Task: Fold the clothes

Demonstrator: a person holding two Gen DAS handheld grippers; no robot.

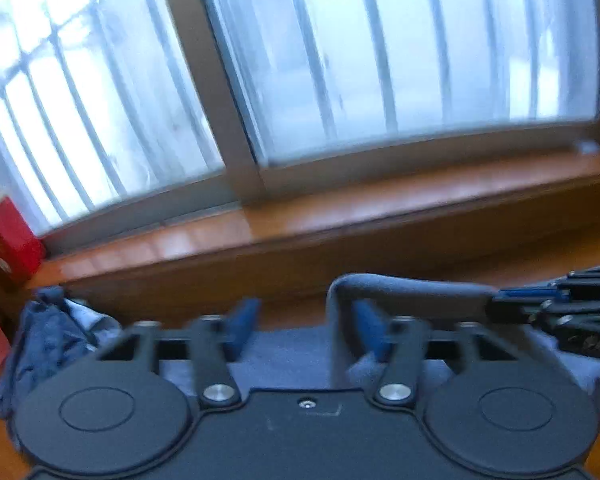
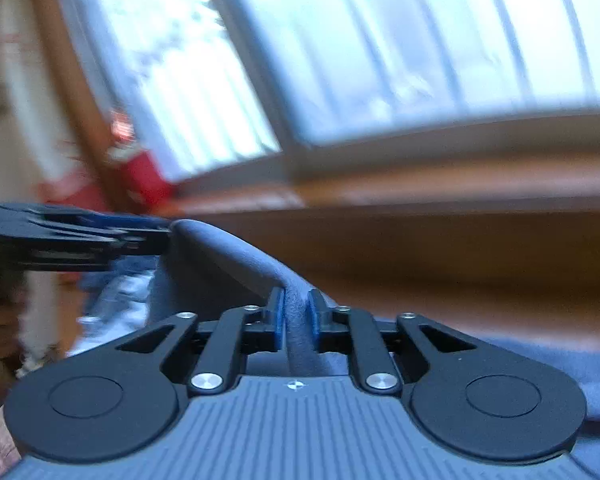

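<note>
Two grippers meet at one grey garment (image 2: 228, 256), lifted in front of the window sill (image 1: 340, 208). The right gripper (image 2: 297, 312) clenches a raised fold of it; the left gripper (image 1: 306, 320) stands released, cloth draped over its right finger (image 1: 370, 326).

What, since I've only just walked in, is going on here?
A person is folding clothes with a handheld gripper in each hand. The right gripper is clamped on a raised fold of a grey garment, held up in front of the window. The left gripper has its jaws apart; the same fold hangs against one of its fingers and is not pinched. A crumpled blue garment lies off to the side.
</note>
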